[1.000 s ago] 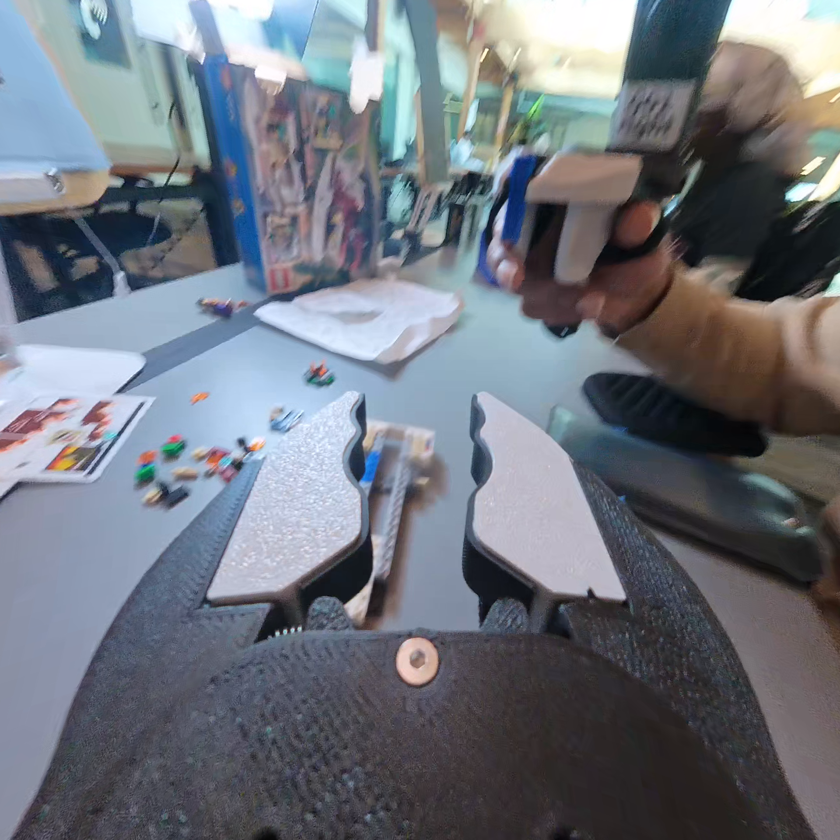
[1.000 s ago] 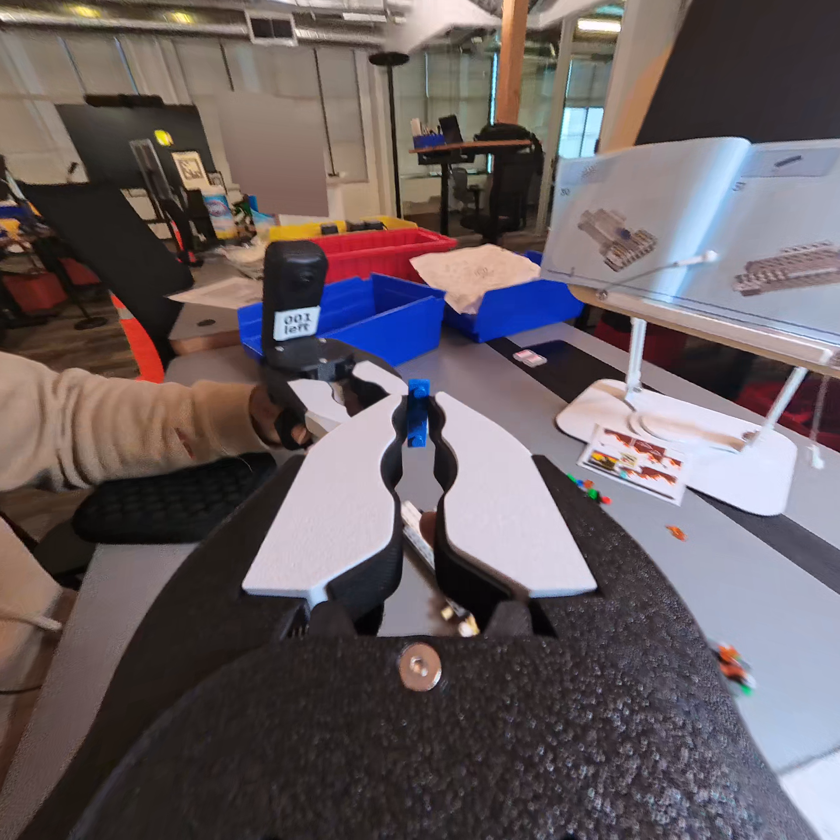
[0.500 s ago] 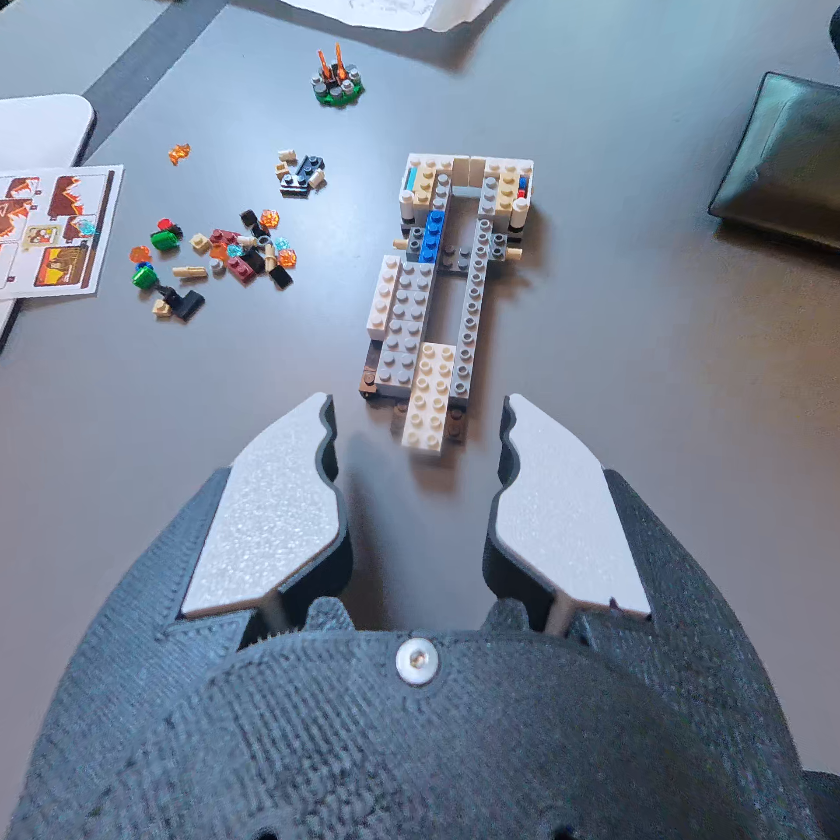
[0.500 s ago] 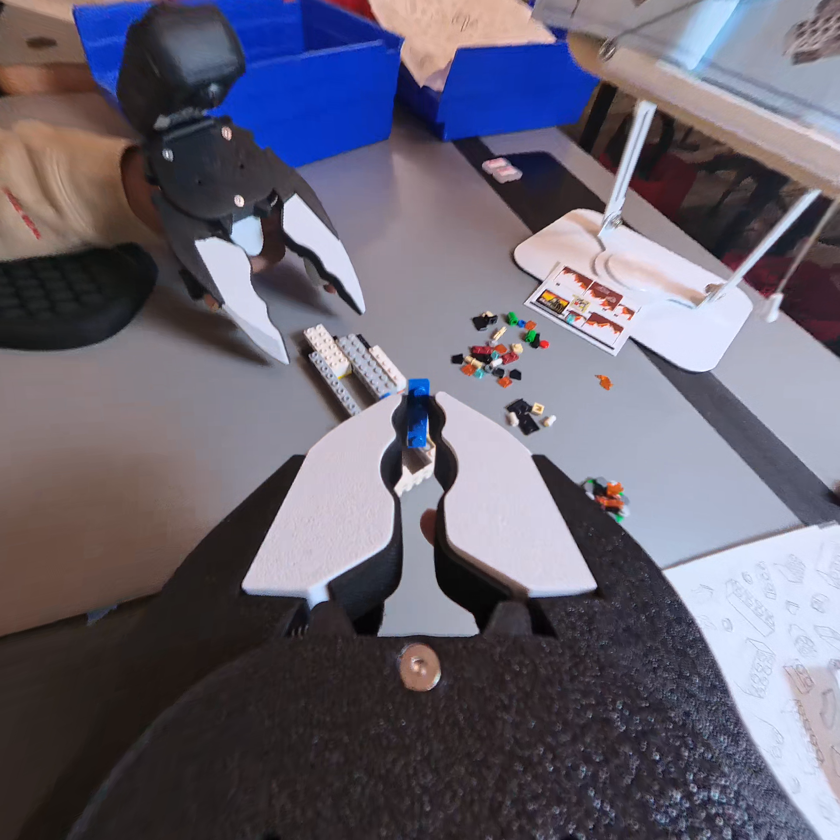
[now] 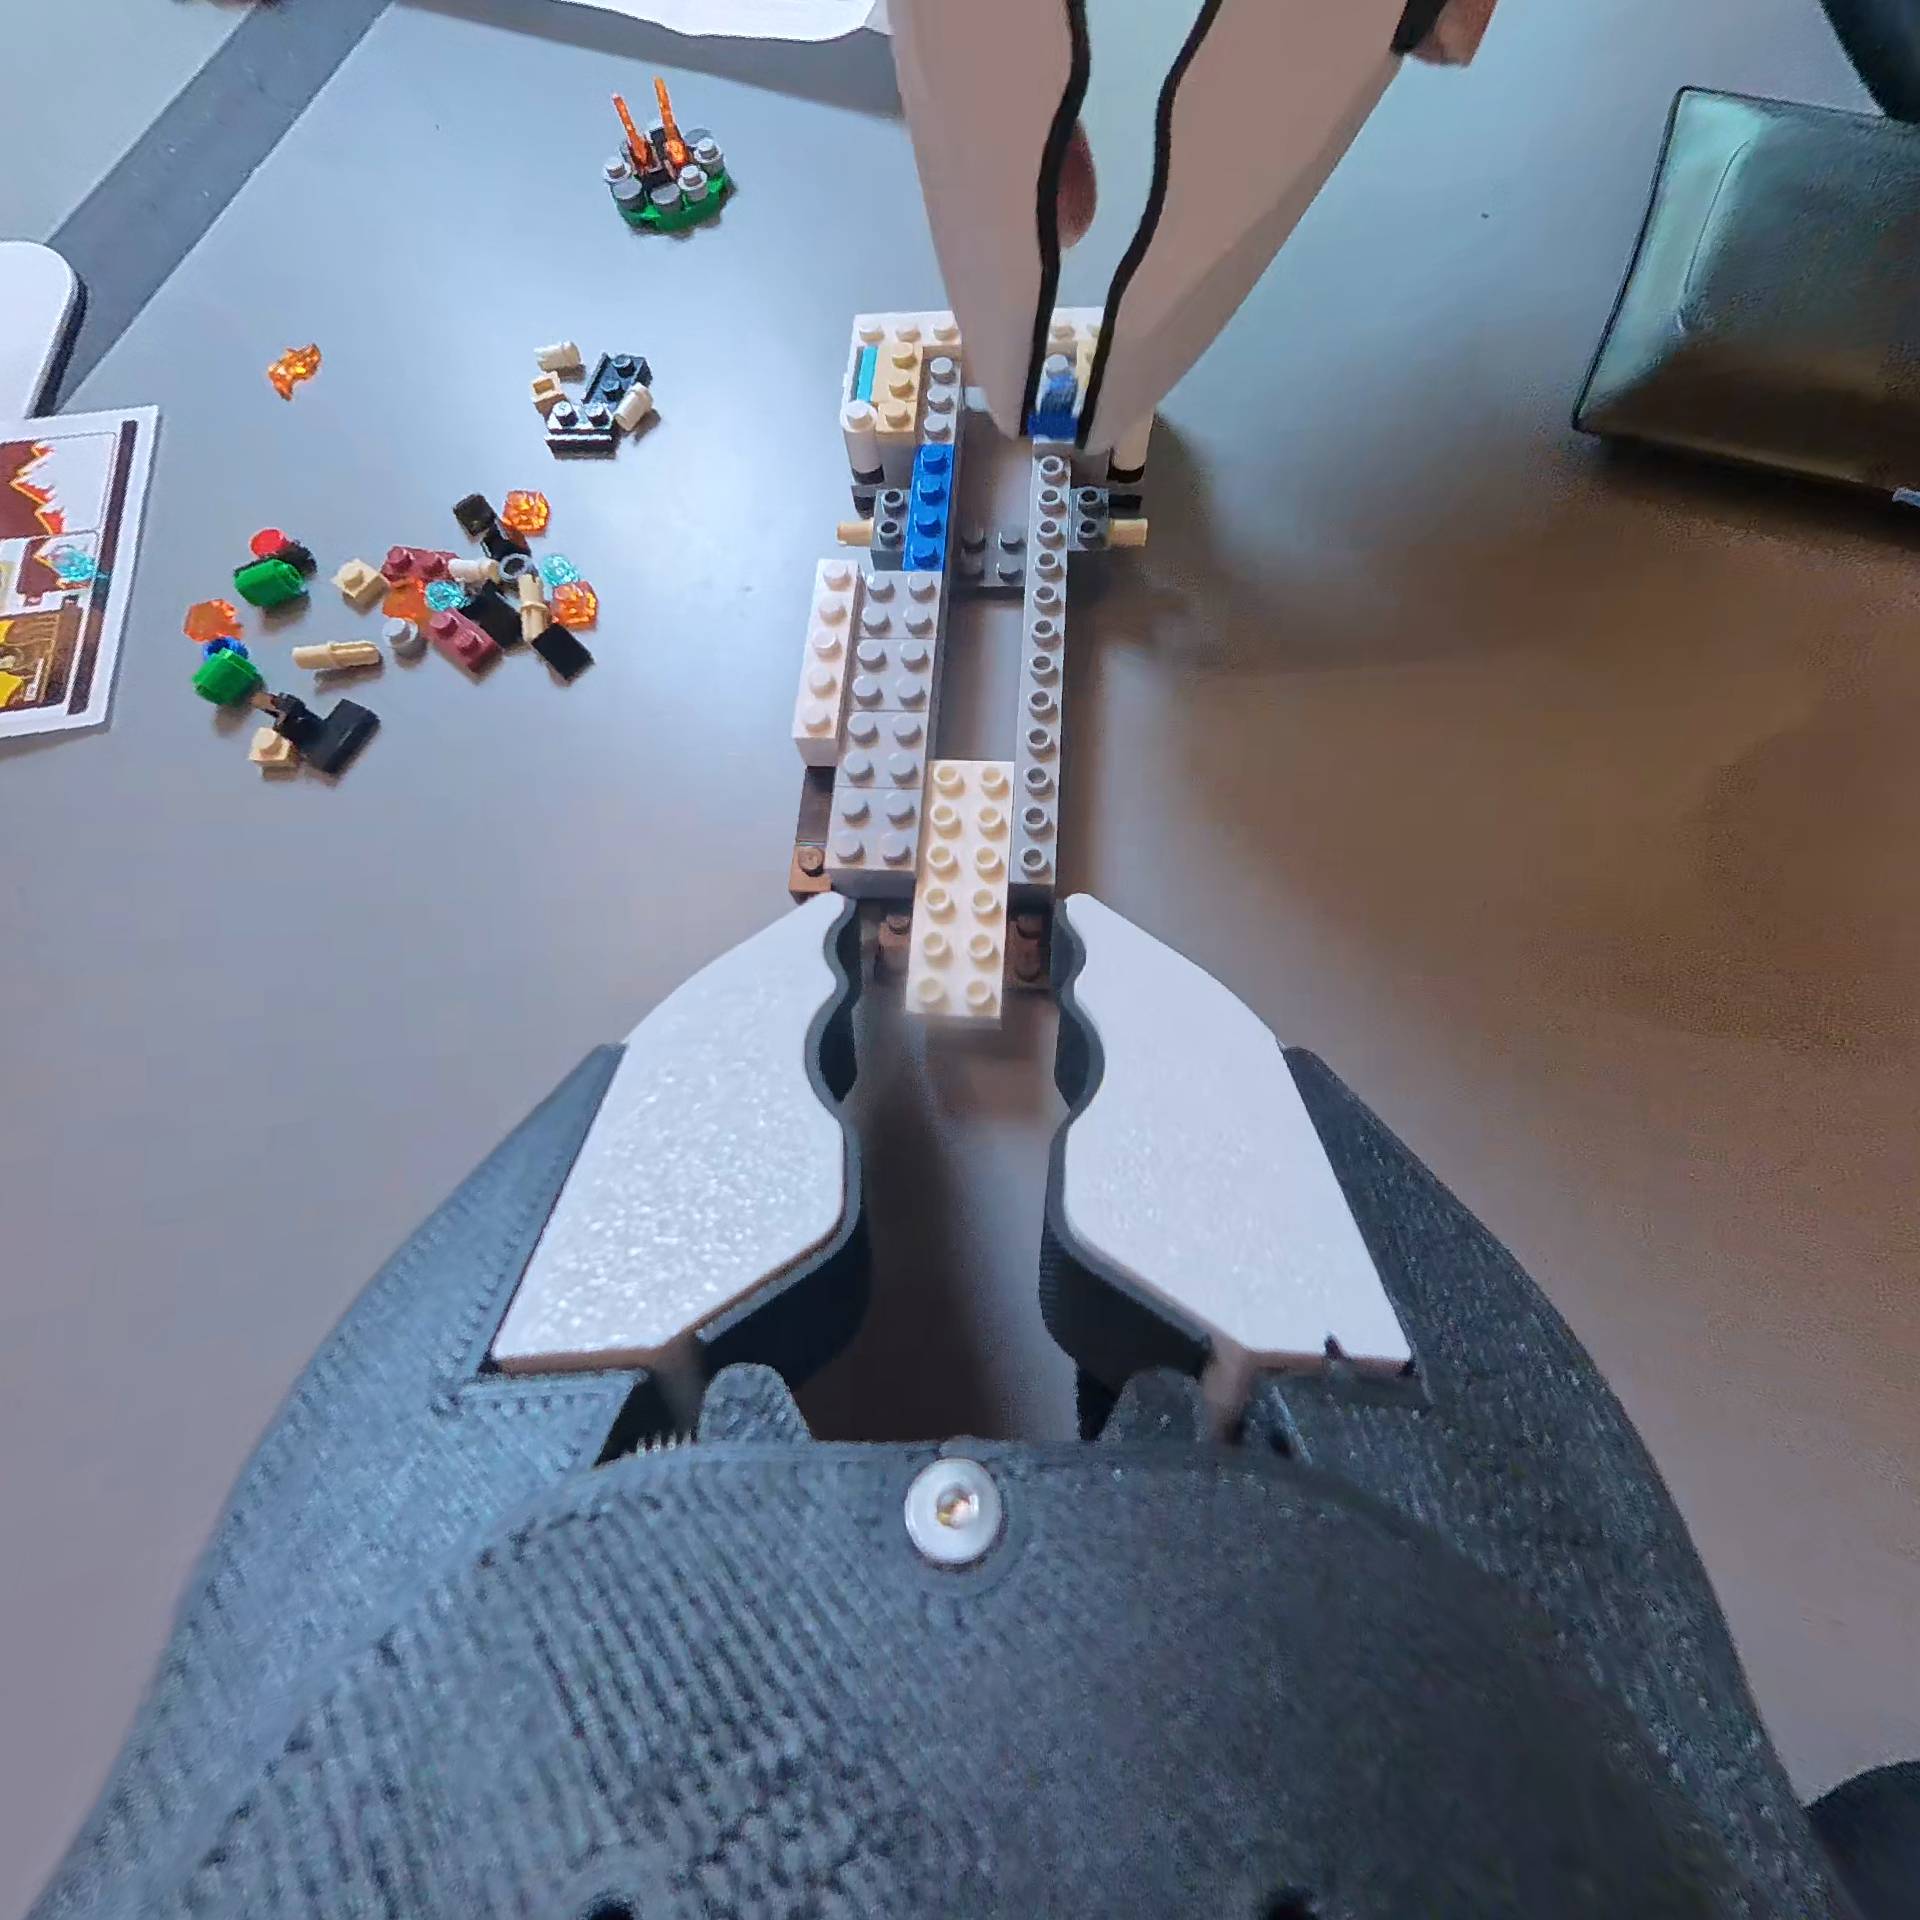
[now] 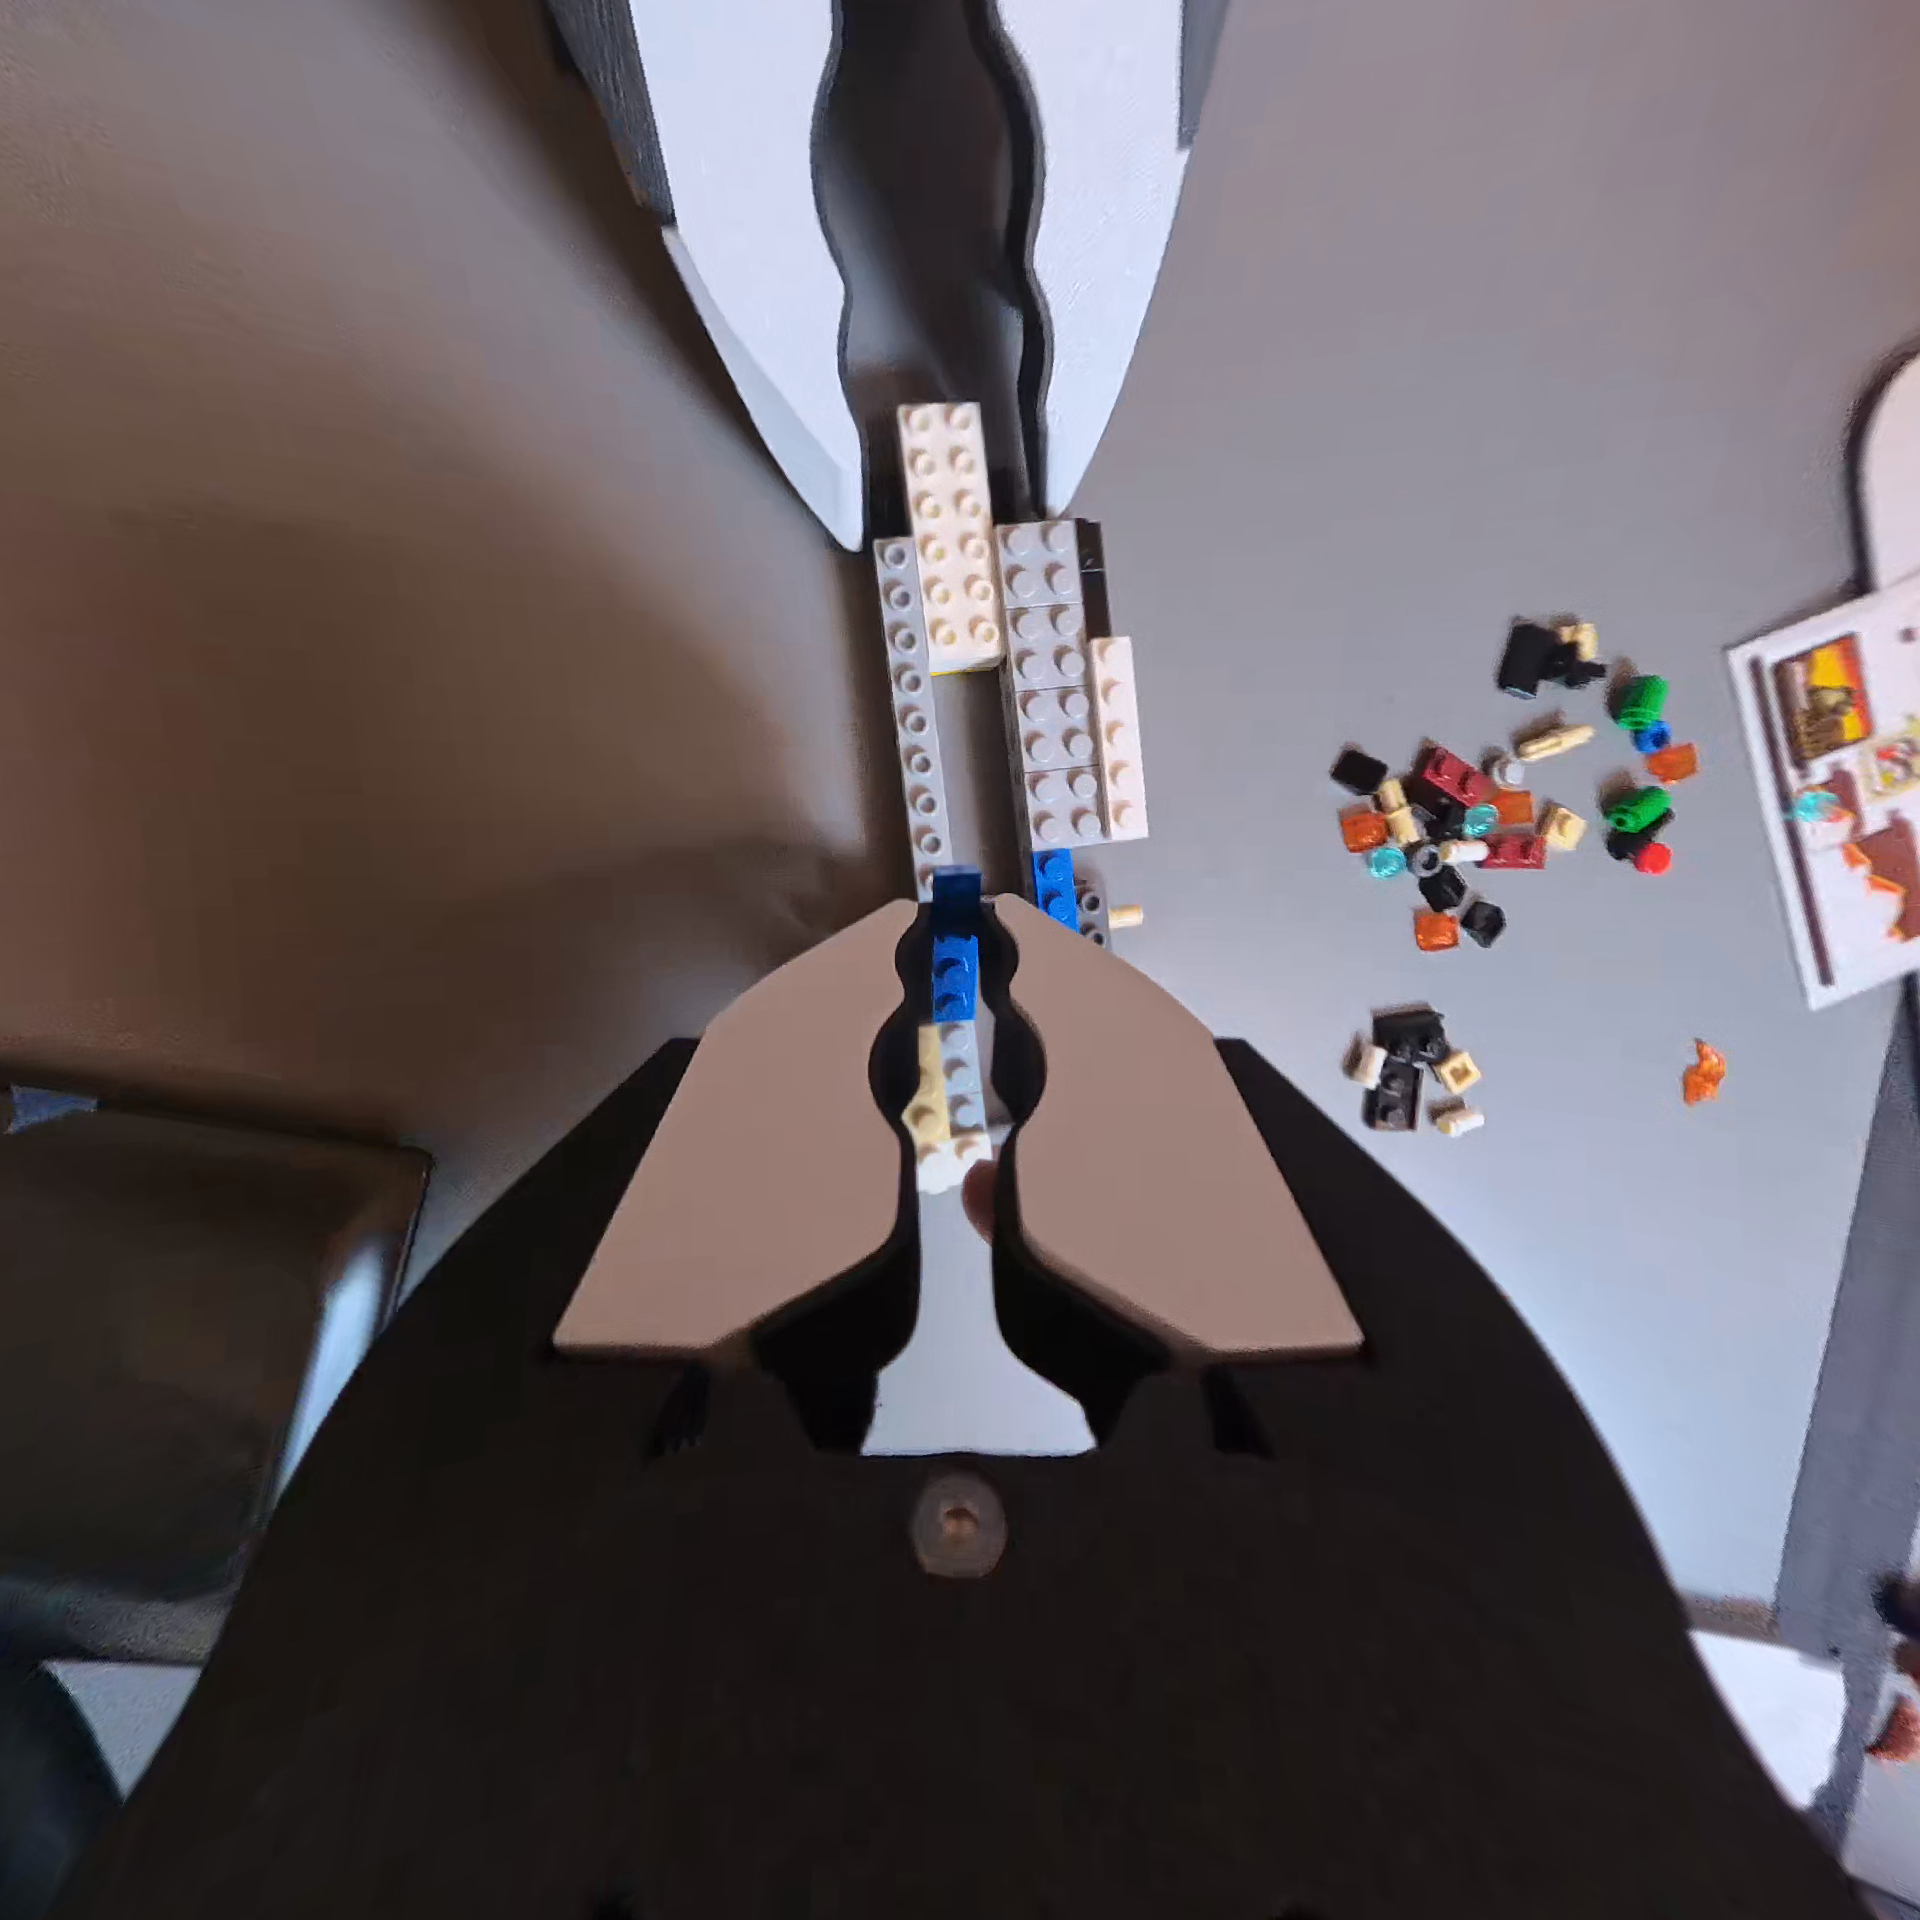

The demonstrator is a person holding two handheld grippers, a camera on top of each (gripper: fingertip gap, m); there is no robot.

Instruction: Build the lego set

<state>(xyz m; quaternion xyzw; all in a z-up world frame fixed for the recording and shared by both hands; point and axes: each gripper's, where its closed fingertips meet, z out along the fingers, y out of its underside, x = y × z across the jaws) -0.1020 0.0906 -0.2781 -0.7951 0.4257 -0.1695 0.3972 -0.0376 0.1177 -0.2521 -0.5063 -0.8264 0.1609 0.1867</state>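
Note:
A long lego build (image 5: 1044, 675) of grey, tan and blue bricks lies on the grey table; it also shows in the right wrist view (image 6: 1055, 717). My left gripper (image 5: 956, 914) is closed on the build's near end, with the tan plate (image 5: 961, 883) between its fingertips. It shows from the far side in the right wrist view (image 6: 951, 520). My right gripper (image 6: 956, 909) is shut on a small blue brick (image 6: 954, 977) and holds it down at the build's other end, over the grey beam. In the left wrist view its fingers (image 5: 987, 260) come in from the top, with the blue brick (image 5: 1055, 405) between the tips.
A pile of small loose pieces (image 5: 457, 613) (image 6: 1455, 821) lies beside the build, next to a sticker sheet (image 5: 52, 571) (image 6: 1839, 790). A small black assembly (image 5: 597, 400) and a green round one with orange flames (image 5: 665, 177) lie farther off. A dark pad (image 5: 1766, 281) is on the other side. About 8 centimetres separates my left fingertips from my right.
Both grippers have tipped down to the table. My left gripper moved forward and narrowed around the build's near end. My right gripper brought the blue brick down to the far end.

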